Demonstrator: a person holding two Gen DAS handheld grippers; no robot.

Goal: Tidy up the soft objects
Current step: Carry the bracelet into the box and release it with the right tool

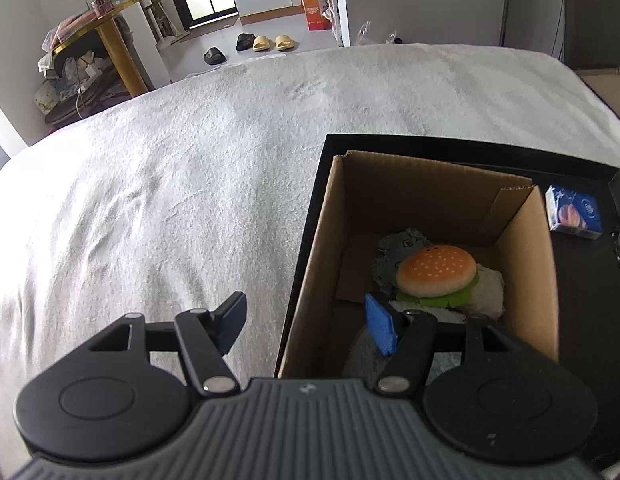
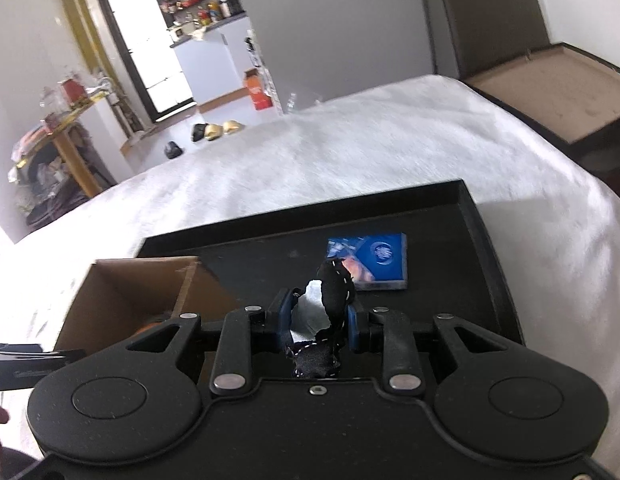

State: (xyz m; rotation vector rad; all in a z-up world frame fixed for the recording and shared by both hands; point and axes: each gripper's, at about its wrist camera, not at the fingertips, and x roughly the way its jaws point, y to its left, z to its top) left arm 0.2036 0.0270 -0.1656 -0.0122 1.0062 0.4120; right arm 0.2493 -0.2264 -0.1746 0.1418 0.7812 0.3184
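Observation:
My right gripper point(image 2: 317, 318) is shut on a small black soft toy point(image 2: 336, 288) with white stitching and a white patch, held up above the black tray point(image 2: 482, 240). An open cardboard box point(image 1: 430, 196) stands on the tray's left part. Inside it a burger plush point(image 1: 436, 272) lies on grey and white soft things point(image 1: 490, 288). My left gripper point(image 1: 306, 326) is open and straddles the box's left wall, with one finger point(image 1: 380, 330) inside the box and the other finger point(image 1: 232, 320) over the blanket. The box point(image 2: 130, 292) shows to the left of my right gripper.
A blue printed carton point(image 2: 374, 260) lies on the tray right of the box, also seen as the carton point(image 1: 574, 216). The tray rests on a white fluffy blanket point(image 1: 170, 200). Beyond the bed are slippers point(image 1: 266, 42) on the floor and a cluttered shelf point(image 1: 90, 52).

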